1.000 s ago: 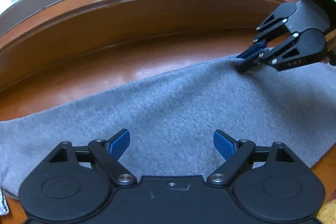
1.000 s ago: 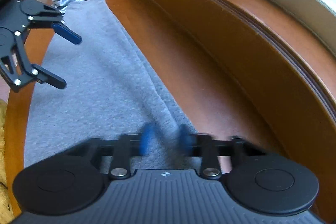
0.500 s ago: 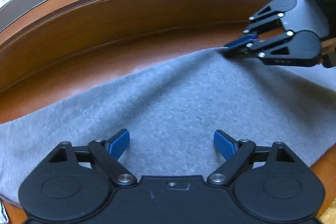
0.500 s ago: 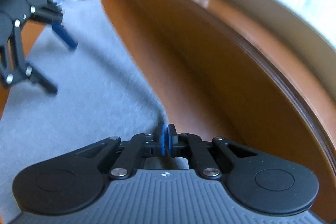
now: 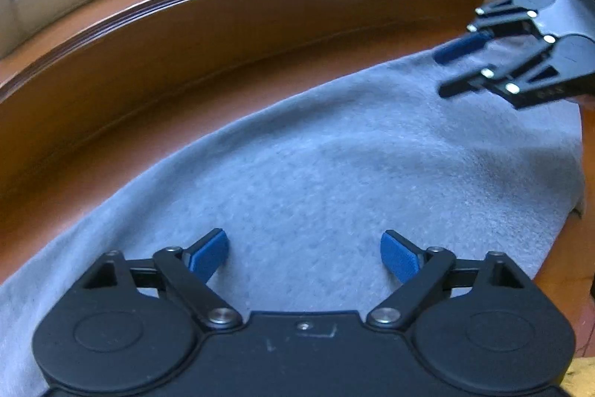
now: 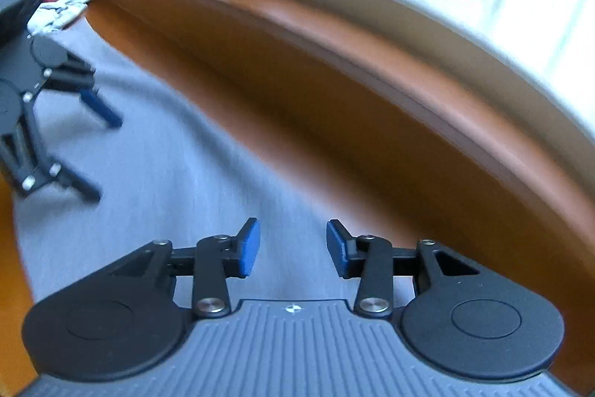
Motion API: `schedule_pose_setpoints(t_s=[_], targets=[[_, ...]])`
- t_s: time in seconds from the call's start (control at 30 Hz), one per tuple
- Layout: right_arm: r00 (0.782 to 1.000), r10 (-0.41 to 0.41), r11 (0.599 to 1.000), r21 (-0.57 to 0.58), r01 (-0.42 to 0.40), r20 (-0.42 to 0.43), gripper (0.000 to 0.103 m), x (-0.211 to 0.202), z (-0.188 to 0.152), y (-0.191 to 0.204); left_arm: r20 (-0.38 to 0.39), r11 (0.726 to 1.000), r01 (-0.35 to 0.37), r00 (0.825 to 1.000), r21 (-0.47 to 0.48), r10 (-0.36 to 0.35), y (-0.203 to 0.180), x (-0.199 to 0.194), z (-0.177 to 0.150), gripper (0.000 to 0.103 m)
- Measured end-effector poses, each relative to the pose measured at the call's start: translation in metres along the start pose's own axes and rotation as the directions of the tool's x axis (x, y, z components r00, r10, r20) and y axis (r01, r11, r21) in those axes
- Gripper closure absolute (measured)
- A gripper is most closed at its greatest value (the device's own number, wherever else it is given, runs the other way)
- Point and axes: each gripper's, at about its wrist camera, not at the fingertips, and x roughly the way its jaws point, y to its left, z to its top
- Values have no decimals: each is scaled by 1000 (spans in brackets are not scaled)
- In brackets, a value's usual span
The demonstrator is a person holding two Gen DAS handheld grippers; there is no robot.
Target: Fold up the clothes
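R gripper (image 6: 292,244) just let go of cloth (image 5: 334,181) edge by sill (image 5: 223,36), jaws opening, empty. L gripper (image 5: 305,252) wide, empty, over cloth. Fold laid; regrasp next.

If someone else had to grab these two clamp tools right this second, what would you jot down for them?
Left gripper: jaws opening, wide apart, nothing between them, over the grey garment.
Right gripper: jaws opening, no cloth pinched, above the garment's far edge.
Garment: spread along the wooden ledge under the window; a crumpled pale cloth lies at its far end.
Done: garment laid out.
Left: no finished fold shows; grip an edge and fold.
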Motion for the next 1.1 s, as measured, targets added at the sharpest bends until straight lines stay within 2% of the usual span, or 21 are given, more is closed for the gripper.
schedule_pose_setpoints(t_s=[0.1, 0.17, 0.23, 0.27, 0.3, 0.4, 0.47, 0.53, 0.6, 0.63, 0.7, 0.73, 0.8, 0.83, 0.87, 0.9, 0.97, 1.03, 1.1], targets=[[999, -17, 1000, 17, 18, -31, 60, 4, -17, 1, -7, 1000, 1, 1000, 22, -1, -2, 5, 2, 8], [996, -70, 997, 34, 71, -47, 58, 19, -25, 1, -14, 999, -2, 1000, 35, 3, 1, 8, 4, 7], [992, -123, 982, 141, 124, -14, 33, 30, -26, -17, -22, 999, -8, 1000, 47, 9, 2, 9, 5, 6], [990, -141, 968, 210, 137, 3, 30, 34, -26, -28, -25, 999, -11, 1000, 52, 12, 1, 9, 5, 5], [989, -150, 952, 273, 141, 12, 31, 37, -26, -38, -27, 998, -14, 1000, 57, 16, 1, 9, 5, 5], [972, -233, 910, 361, 205, 35, 48, 29, -25, -51, -29, 998, -14, 999, 56, 16, 1, 10, 3, 5], [962, -271, 884, 403, 237, 28, 48, 15, -27, -50, -27, 999, -12, 1000, 53, 14, -1, 14, 4, 3], [958, -288, 844, 471, 256, -6, 46, -2, -34, -42, -24, 998, -16, 1000, 56, 17, -4, 17, 4, 0], [947, -318, 778, 560, 286, -41, 43, -18, -46, -27, -22, 997, -32, 999, 70, 34, -9, 20, 5, 0], [943, -330, 738, 613, 281, -34, 38, -27, -56, -18, -22, 996, -36, 999, 76, 38, -11, 21, 5, 0], [942, -335, 663, 713, 228, 10, 36, -39, -83, -1, -23, 996, -38, 999, 81, 40, -14, 22, 6, 0], [933, -359, 651, 719, 241, 13, 37, -41, -95, 5, -24, 996, -36, 999, 83, 38, -15, 24, 8, 0], [894, -448, 675, 651, 346, -12, 37, -41, -110, 21, -25, 995, -25, 999, 92, 27, -19, 26, 10, 0], [864, -502, 702, 566, 432, -38, 26, -38, -111, 26, -25, 995, -19, 999, 97, 21, -21, 27, 11, 0], [841, -539, 702, 526, 481, -49, 20, -40, -115, 25, -23, 994, -15, 1000, 105, 17, -25, 29, 13, 0], [830, -553, 683, 534, 498, -67, 16, -45, -120, 20, -19, 993, -12, 1000, 113, 15, -29, 33, 15, 0], [835, -542, 628, 612, 481, -100, 16, -54, -133, 1, -6, 992, 0, 1000, 128, 1, -39, 41, 17, 0], [820, -559, 594, 631, 499, -122, 15, -62, -143, -10, 10, 990, 9, 1000, 140, -10, -48, 43, 18, 0], [810, -566, 582, 622, 524, -153, 16, -62, -138, -13, 13, 991, 15, 1000, 133, -17, -53, 48, 18, 1]])
